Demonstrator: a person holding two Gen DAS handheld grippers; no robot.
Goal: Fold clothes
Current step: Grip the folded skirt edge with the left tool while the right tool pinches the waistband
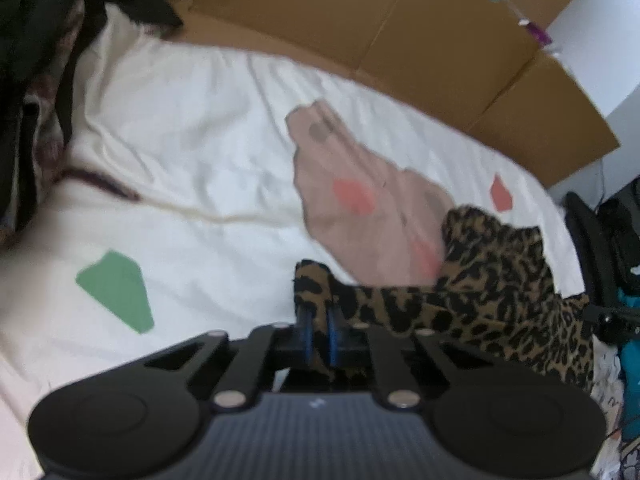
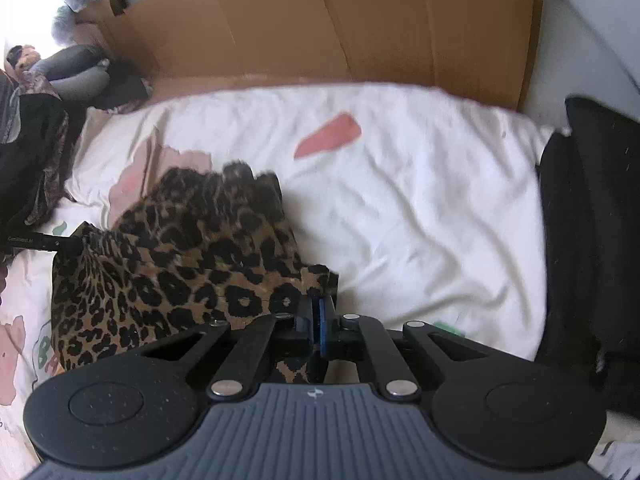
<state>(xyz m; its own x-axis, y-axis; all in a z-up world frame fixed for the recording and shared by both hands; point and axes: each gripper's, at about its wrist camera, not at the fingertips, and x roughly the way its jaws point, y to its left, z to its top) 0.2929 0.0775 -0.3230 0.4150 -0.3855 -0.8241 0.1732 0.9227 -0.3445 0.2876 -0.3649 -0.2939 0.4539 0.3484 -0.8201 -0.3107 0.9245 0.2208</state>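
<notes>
left tongs (image 1: 319, 322) clamped on leopard-print garment (image 1: 492, 280) corner | right tongs (image 2: 316, 316) clamped opposite corner | soft, limp; grip the hem corners

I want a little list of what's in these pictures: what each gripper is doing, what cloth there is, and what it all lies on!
left gripper: shut on the leopard cloth
right gripper: shut on the same leopard cloth
other cloth: pink garment, partly under the leopard cloth
surface: white sheet with coloured patches
behind: cardboard
</notes>
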